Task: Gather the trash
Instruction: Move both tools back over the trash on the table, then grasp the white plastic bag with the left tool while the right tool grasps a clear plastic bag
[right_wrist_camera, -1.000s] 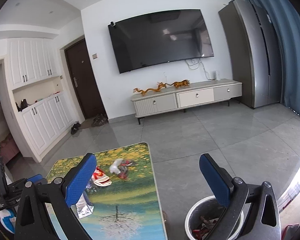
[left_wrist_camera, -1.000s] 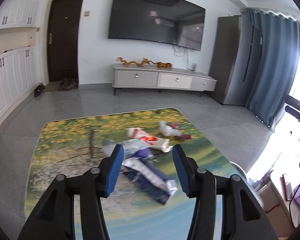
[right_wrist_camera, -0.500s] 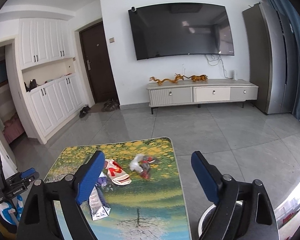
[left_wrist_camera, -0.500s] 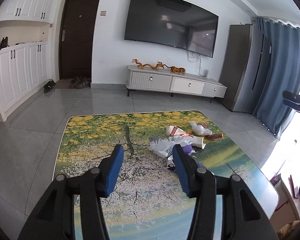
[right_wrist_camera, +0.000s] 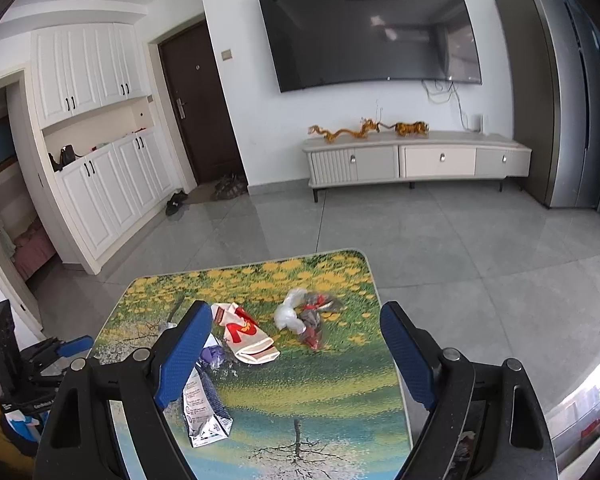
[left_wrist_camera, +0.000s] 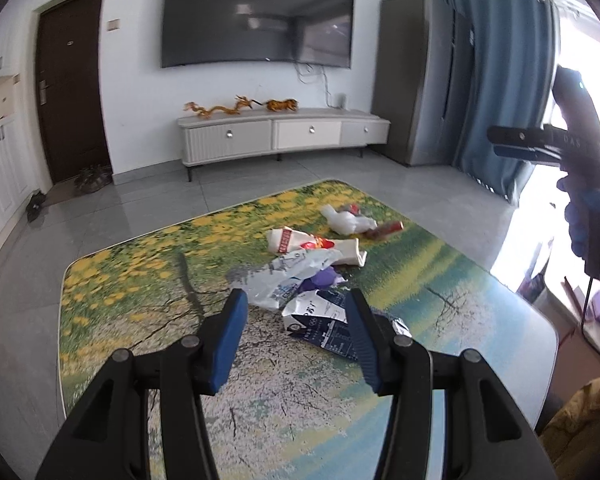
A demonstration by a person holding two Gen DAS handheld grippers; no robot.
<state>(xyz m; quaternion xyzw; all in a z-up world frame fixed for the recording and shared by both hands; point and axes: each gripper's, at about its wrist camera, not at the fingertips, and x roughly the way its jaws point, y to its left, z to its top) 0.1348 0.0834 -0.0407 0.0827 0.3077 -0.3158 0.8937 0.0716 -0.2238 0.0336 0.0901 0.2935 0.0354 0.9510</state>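
Note:
Trash lies on a low table (left_wrist_camera: 140, 280) printed with yellow flowers. In the left wrist view a white and blue foil wrapper (left_wrist_camera: 320, 320) lies just beyond my open, empty left gripper (left_wrist_camera: 296, 300), with a crumpled white bag (left_wrist_camera: 284, 276), a red and white paper bag (left_wrist_camera: 300, 242) and a clear plastic wad (left_wrist_camera: 348, 222) farther off. In the right wrist view my open, empty right gripper (right_wrist_camera: 296, 312) hovers above the table (right_wrist_camera: 340, 408), over the red and white paper bag (right_wrist_camera: 246, 332), the plastic wad (right_wrist_camera: 300, 316) and the foil wrapper (right_wrist_camera: 202, 412).
A TV cabinet (right_wrist_camera: 416, 158) stands against the far wall under a wall TV (right_wrist_camera: 370, 32). White cupboards (right_wrist_camera: 96, 184) line the left side. Blue curtains (left_wrist_camera: 496, 92) hang at the right. Grey tiled floor (right_wrist_camera: 460, 248) surrounds the table. The left gripper also shows in the right wrist view (right_wrist_camera: 66, 348).
Both grippers have moved back and over the table; the trash pile has shifted from close under the left gripper to just ahead of it. The bin seen by the right camera has left view.

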